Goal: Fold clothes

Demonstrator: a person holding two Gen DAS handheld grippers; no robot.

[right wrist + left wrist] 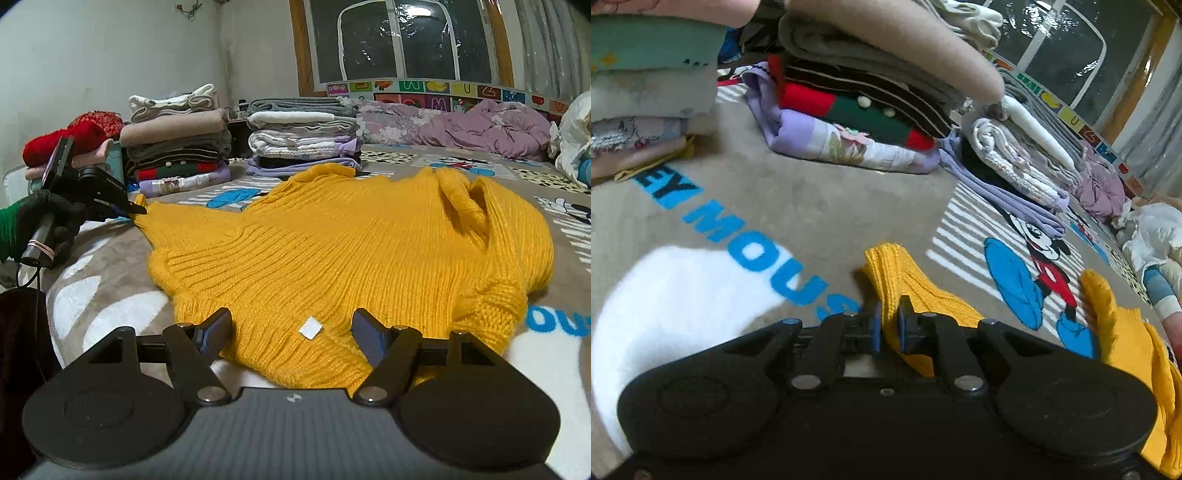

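The left gripper (pixel 889 325) (jaws nearly together) pinches the yellow sweater (pixel 905 284).

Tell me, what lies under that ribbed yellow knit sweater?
The ribbed yellow knit sweater lies on a grey cartoon-mouse blanket with blue lettering. Whatever blanket pattern sits beneath the sweater is covered.

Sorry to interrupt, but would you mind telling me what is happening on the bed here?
A person is folding a yellow knit sweater spread on a cartoon-print blanket. The left tongs are shut on a sleeve end; the right tongs sit open at the hem beside a white tag. Stacks of folded clothes stand behind.
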